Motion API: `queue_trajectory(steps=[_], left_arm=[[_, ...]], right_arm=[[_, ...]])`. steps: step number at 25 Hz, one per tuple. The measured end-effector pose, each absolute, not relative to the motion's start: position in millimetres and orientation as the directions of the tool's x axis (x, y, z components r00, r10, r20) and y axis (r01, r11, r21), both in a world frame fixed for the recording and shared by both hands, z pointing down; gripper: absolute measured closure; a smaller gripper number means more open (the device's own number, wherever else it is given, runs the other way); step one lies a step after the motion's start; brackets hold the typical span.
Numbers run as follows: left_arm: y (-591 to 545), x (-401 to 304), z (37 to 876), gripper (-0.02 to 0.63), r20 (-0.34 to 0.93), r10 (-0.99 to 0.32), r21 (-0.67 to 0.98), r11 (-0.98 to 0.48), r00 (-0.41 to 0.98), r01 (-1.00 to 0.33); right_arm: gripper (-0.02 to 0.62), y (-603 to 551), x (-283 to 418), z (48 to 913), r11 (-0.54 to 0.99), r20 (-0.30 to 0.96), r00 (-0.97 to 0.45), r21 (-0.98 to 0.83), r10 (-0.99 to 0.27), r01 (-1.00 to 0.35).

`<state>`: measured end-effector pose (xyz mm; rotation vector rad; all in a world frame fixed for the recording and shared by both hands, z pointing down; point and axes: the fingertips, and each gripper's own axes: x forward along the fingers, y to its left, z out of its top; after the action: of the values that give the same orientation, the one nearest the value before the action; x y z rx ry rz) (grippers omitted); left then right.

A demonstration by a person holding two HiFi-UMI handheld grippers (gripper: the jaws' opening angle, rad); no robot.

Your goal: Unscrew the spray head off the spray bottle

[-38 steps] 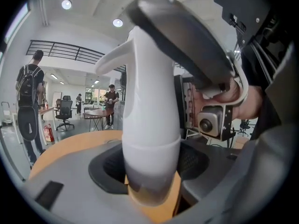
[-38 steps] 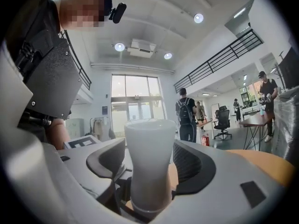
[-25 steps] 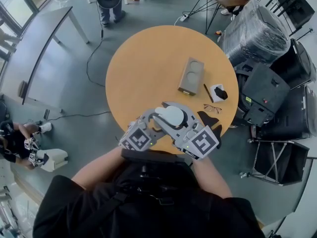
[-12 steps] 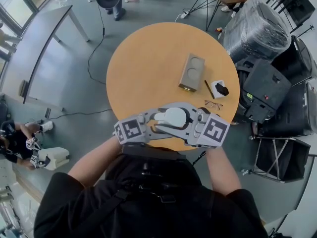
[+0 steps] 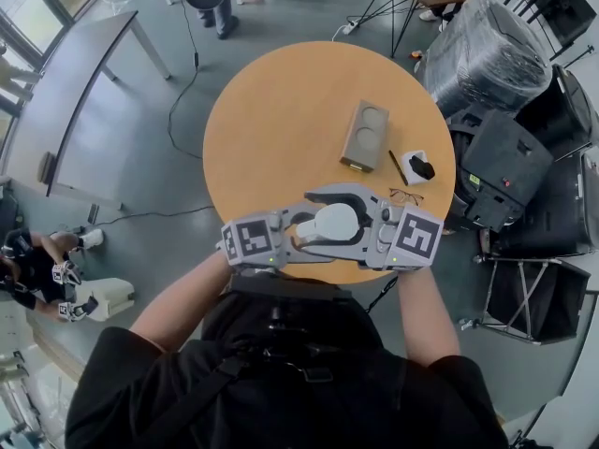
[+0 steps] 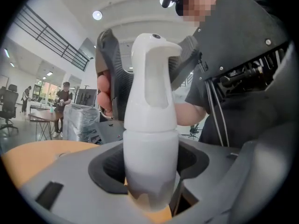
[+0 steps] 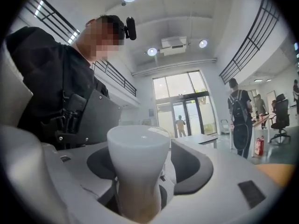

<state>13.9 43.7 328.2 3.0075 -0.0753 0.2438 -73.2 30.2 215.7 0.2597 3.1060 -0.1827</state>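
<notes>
A white spray bottle (image 5: 328,224) stands upright in the air over the near edge of the round orange table (image 5: 281,110). My left gripper (image 5: 301,236) is shut on the bottle's body (image 6: 152,167), with its pads against both sides. The spray head (image 6: 154,78) sits on the body, with a seam showing between them. My right gripper (image 5: 348,215) reaches in from the other side at the height of the spray head (image 7: 138,157). Its jaws have just been opening and now stand around the head with gaps on both sides.
Beyond the grippers the table carries a grey-brown box (image 5: 363,137) with two round recesses, a pen (image 5: 394,168), a small white and black item (image 5: 414,168) and a pair of glasses (image 5: 404,195). Black chairs (image 5: 501,171) and a wrapped bundle (image 5: 487,54) crowd the right side.
Both grippers have tipped up to about level, and their marker cubes now sit further apart. The right jaws stand wider around the spray head. The bottle stays between the grippers.
</notes>
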Motion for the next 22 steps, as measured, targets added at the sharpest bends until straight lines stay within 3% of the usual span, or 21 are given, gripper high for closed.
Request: queue_trajectory(steps=[7,11,17,22], left_arm=[[18.9,8.6,327.9,0.306,0.166,-0.188,0.092,-0.975,0.968,-0.205],[-4.0,1.1,327.5,0.305,0.184,-0.307,0.084,-0.942,0.934,-0.326],[-39.3,-10.7,329.9,0.305,0.211,-0.54,0.034,-0.829,0.815,-0.558],[-54.0,-18.0,323.6,0.305,0.186,-0.642,0.012,-0.755,0.743,-0.656]], right_arm=[[0.167,6.1,-66.7,225.6,0.995,0.005,-1.0,-0.101,0.012,0.011],[0.167,-5.3,-68.2,232.9,0.992,0.034,-0.994,-0.069,-0.108,-0.11],[0.207,-38.0,-61.9,252.2,0.895,0.081,-0.893,-0.033,-0.442,-0.446],[0.264,-46.4,-69.9,248.0,0.845,0.045,-0.845,-0.034,-0.532,-0.534]])
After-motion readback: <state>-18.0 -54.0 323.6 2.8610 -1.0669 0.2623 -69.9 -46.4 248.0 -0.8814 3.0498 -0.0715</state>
